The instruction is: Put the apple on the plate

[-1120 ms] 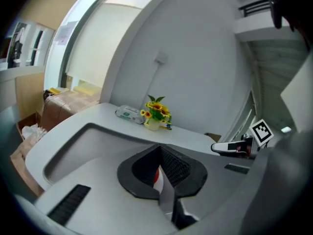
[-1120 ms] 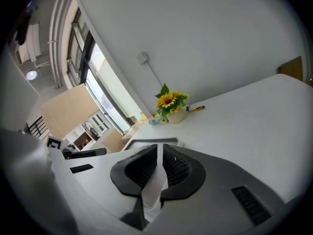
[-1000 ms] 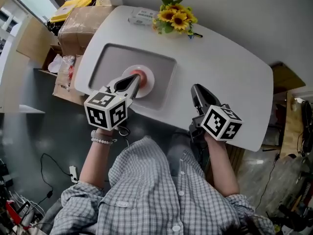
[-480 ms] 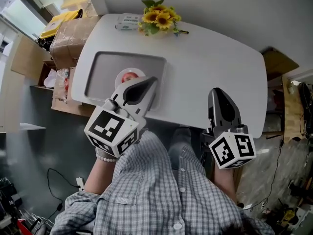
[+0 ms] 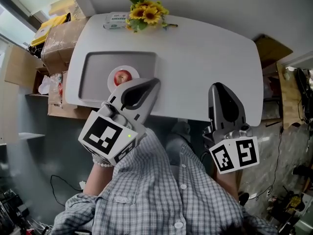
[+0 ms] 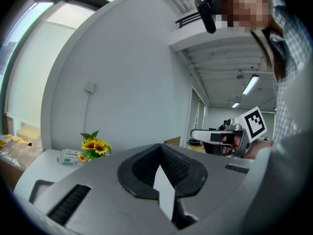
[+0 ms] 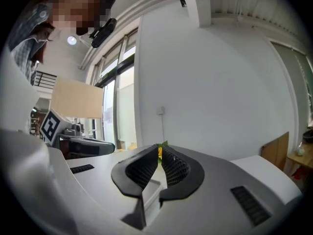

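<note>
Two empty grippers, jaws closed: the left gripper [image 5: 149, 84] has drawn back from the apple [image 5: 122, 76], left resting on the white plate [image 5: 111, 82] on the counter [image 5: 205, 53]; the right gripper [image 5: 220, 87] hangs idle. Task looks done.

No writing can be read anywhere. The packet [image 5: 113, 18] beside the flowers [image 5: 144, 14], at the table's [image 5: 205, 58] eleven o'clock, carries print too small to make out.

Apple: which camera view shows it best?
Head view: the apple sits in plain sight on the white plate in the grey tray, seen from above. The left gripper view and the right gripper view look away from the tray, so neither shows the apple.
</note>
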Motion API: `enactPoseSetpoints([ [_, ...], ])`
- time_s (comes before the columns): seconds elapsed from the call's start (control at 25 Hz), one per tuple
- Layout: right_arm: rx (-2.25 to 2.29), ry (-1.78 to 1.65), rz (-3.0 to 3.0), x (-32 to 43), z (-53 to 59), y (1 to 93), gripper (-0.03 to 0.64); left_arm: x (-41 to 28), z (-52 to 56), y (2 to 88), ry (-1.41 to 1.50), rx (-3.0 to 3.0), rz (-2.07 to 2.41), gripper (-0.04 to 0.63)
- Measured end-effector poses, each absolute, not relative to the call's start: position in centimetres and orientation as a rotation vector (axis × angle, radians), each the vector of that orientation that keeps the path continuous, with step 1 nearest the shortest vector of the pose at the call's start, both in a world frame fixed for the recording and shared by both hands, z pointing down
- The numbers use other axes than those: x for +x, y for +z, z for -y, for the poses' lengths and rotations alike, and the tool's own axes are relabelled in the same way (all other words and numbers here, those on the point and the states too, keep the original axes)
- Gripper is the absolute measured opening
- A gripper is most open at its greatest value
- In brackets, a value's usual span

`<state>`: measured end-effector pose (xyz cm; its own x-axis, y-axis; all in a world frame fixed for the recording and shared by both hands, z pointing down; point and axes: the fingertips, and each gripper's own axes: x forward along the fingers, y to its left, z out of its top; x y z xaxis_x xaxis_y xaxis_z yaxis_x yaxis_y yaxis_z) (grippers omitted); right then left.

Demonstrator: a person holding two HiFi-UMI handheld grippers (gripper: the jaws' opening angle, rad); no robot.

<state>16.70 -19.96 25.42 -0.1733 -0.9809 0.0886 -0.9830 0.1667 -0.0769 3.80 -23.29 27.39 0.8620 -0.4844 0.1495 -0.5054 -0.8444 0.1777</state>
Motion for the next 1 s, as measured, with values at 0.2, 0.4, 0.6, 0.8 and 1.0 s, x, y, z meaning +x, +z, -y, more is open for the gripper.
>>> enactPoseSetpoints([
  [0.2,1.972,0.101,2.390,16.0,20.0,24.7,0.035,4.3,23.0,26.3,0.116,2.857,0.742,0.009],
  [0.4,1.973,0.101,2.400,15.9,19.8,24.5,0.034,4.2,22.8,26.4,0.109,2.848,0.734,0.009],
  [0.6,1.989,0.149,2.408,15.9,19.6,24.7,0.034,4.1,22.5,26.2,0.113,2.852,0.727,0.009],
  [0.8,2.038,0.255,2.444,16.7,19.7,24.8,0.032,4.3,22.2,26.4,0.123,2.855,0.719,0.009],
  [1.0,2.047,0.244,2.422,16.9,19.5,24.8,0.032,4.3,21.9,26.4,0.126,2.857,0.713,0.009],
])
